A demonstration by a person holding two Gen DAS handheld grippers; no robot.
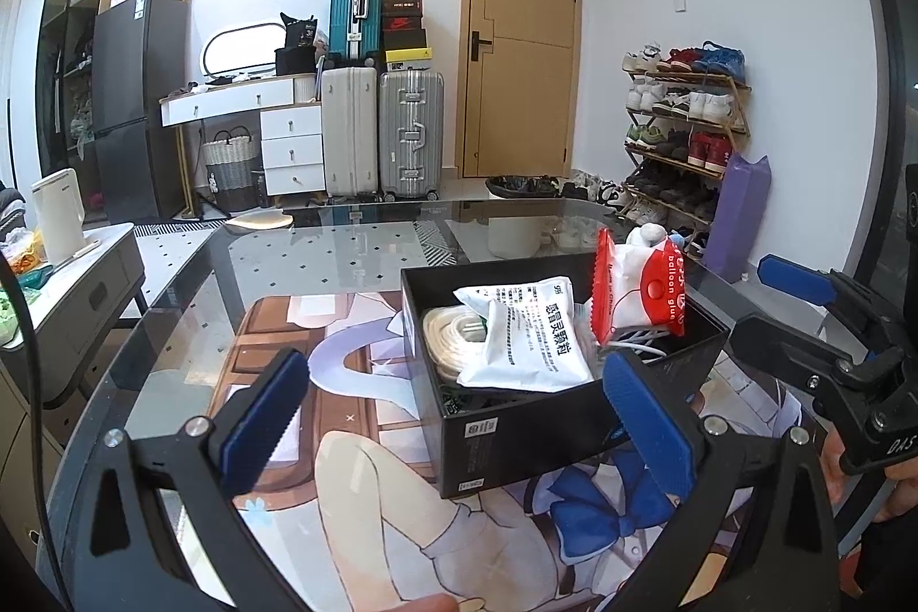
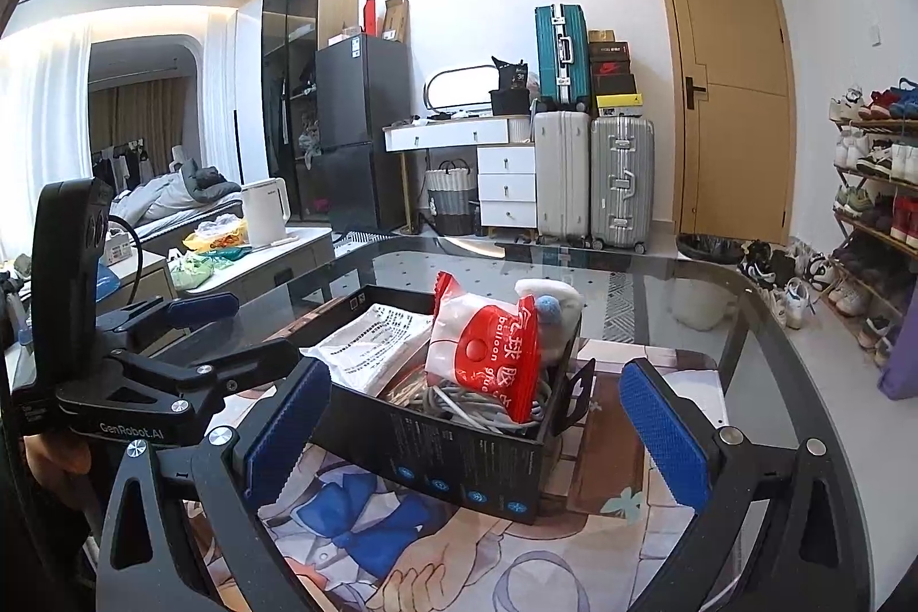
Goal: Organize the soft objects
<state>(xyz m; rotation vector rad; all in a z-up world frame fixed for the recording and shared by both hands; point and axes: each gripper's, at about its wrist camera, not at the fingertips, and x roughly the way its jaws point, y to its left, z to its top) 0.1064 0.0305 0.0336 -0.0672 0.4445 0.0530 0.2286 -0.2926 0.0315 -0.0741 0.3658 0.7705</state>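
Observation:
A black open box [image 1: 533,434] [image 2: 459,463] stands on a glass table over a printed anime mat. It holds a white medicine pouch [image 1: 528,336] [image 2: 373,342], a red and white balloon-glue packet [image 1: 637,291] [image 2: 487,354] standing upright, a coil of white rope [image 1: 453,336], grey cables [image 2: 459,400] and a white plush with a blue ball [image 2: 545,308]. My left gripper [image 1: 453,423] is open and empty in front of the box. My right gripper [image 2: 476,423] is open and empty, its fingers on either side of the box's near corner.
The glass table [image 1: 321,239] [image 2: 660,268] ends in a rounded far edge. A grey side cabinet [image 1: 74,291] with a white kettle [image 1: 57,216] stands left. Suitcases, a white dresser, a door, a bin and a shoe rack [image 1: 683,136] line the far wall.

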